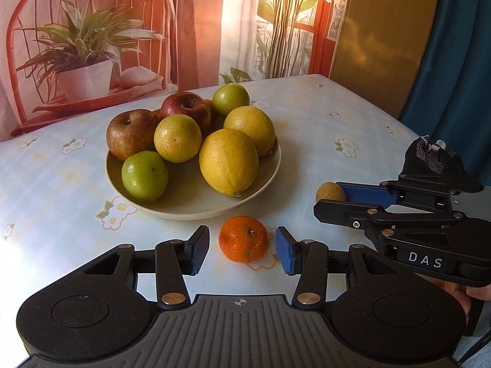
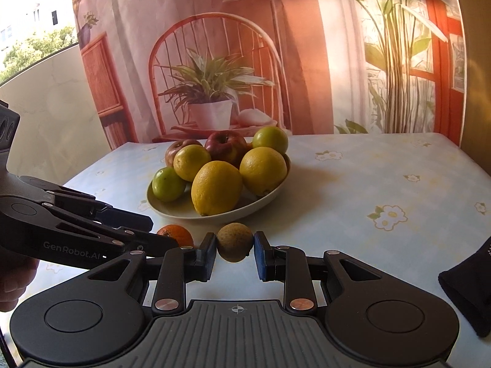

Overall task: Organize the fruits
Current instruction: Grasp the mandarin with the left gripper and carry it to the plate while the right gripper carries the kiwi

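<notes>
the right tool [image 2: 235, 253] is pinching a small brown fruit [image 2: 235, 246] between its pads, just in front of the plate [image 2: 270, 201] of apples and citrus. the left tool [image 1: 242, 250] is standing spread around a mandarin [image 1: 243, 238] sitting on the counter [image 1: 353, 116], pads apart from its skin. the two tools are lying just beside each other.
</notes>
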